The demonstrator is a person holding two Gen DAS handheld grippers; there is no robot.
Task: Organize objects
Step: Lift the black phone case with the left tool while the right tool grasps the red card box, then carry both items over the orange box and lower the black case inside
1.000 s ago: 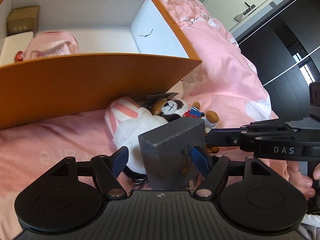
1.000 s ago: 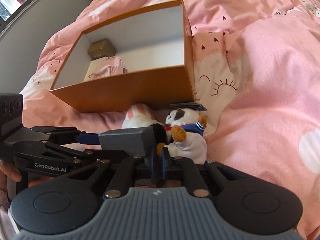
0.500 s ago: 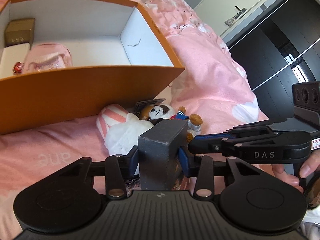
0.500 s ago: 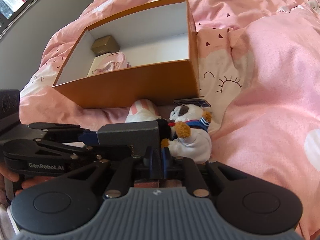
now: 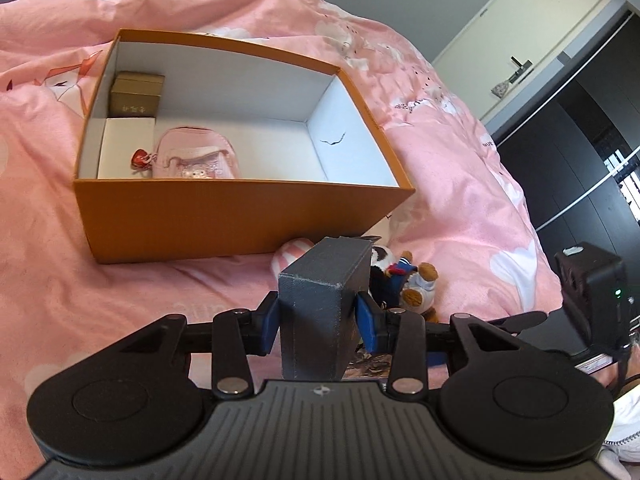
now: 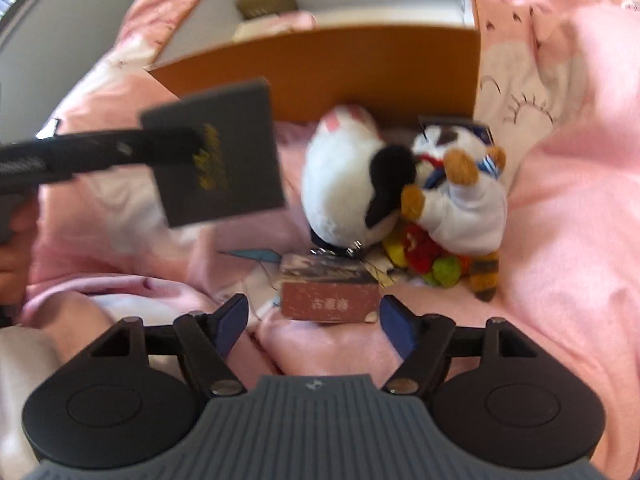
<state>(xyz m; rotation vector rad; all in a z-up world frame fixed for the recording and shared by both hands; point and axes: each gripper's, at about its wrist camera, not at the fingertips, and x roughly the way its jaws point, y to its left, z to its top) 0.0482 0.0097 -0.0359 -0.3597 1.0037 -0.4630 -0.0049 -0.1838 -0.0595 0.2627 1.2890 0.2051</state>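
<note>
My left gripper (image 5: 318, 322) is shut on a dark grey box (image 5: 324, 300) and holds it above the pink bedding, in front of the orange box (image 5: 240, 220). The grey box also shows in the right wrist view (image 6: 224, 160), lifted at the left. The orange box holds a gold box (image 5: 136, 94), a white box (image 5: 126, 144) and a pink pouch (image 5: 196, 156). My right gripper (image 6: 314, 322) is open, its fingers either side of a small brown box (image 6: 330, 300) on the bedding. Plush toys (image 6: 400, 192) lie by the orange box's near wall.
The pink duvet (image 5: 460, 184) covers the whole bed. A colourful knitted toy (image 6: 436, 260) lies beside the plush toys. Dark wardrobe doors (image 5: 580, 128) stand at the right. The right gripper's body (image 5: 592, 300) sits at the right of the left wrist view.
My left gripper closed on the grey box and lifted it up and back from the pile. My right gripper opened and dropped toward the small brown box.
</note>
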